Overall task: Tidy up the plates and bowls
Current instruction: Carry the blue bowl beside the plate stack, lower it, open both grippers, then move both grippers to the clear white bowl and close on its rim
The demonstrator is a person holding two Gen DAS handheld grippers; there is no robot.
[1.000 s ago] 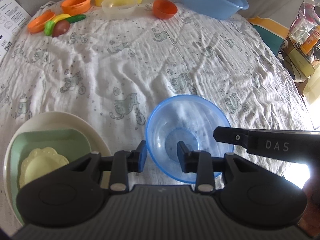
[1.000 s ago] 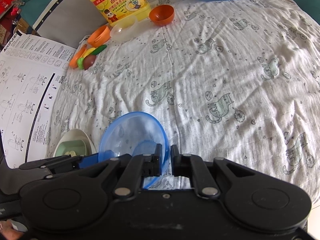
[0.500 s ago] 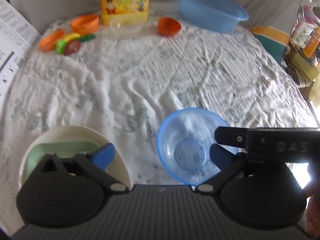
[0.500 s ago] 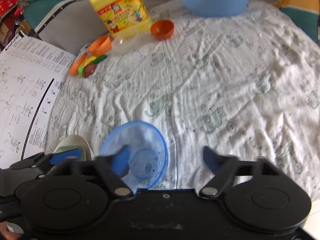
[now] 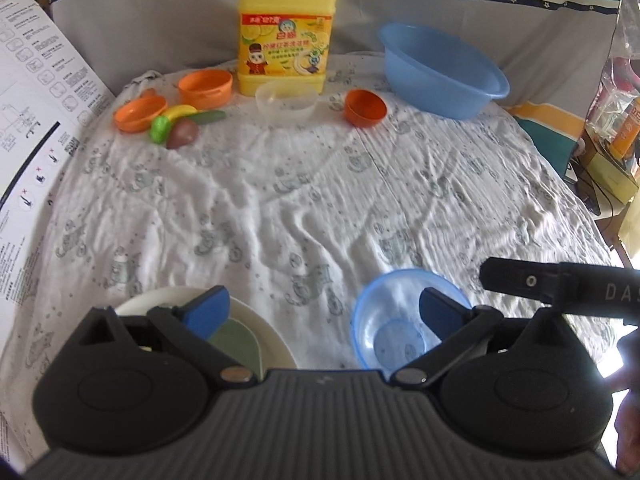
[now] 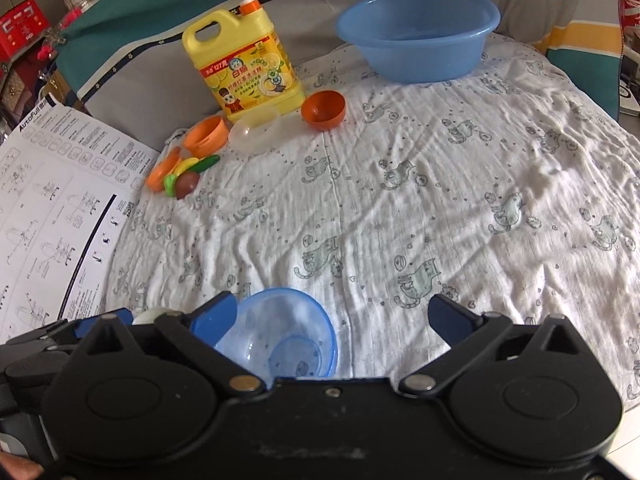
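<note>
A small clear blue bowl [image 5: 394, 320] sits upright on the white cloth at the near edge; it also shows in the right wrist view [image 6: 280, 334]. To its left a white plate [image 5: 272, 334] holds a green plate [image 5: 236, 342]. My left gripper [image 5: 324, 310] is open and empty, raised above the cloth between plate and bowl. My right gripper [image 6: 334, 314] is open and empty, raised just right of the bowl. At the far side stand an orange bowl [image 5: 365, 107], a clear bowl [image 5: 286, 102], an orange cup [image 5: 205, 89] and an orange dish [image 5: 140, 113].
A big blue basin [image 5: 440, 70] and a yellow detergent jug [image 5: 286, 26] stand at the far edge. Toy fruit [image 5: 176, 126] lies by the orange dish. A printed instruction sheet [image 6: 52, 200] hangs at the left. Boxes and bags [image 5: 616, 132] sit off the right side.
Both grippers opened wide and pulled back and up from the small blue bowl. The right gripper let go of the bowl's rim; the bowl stays on the cloth.
</note>
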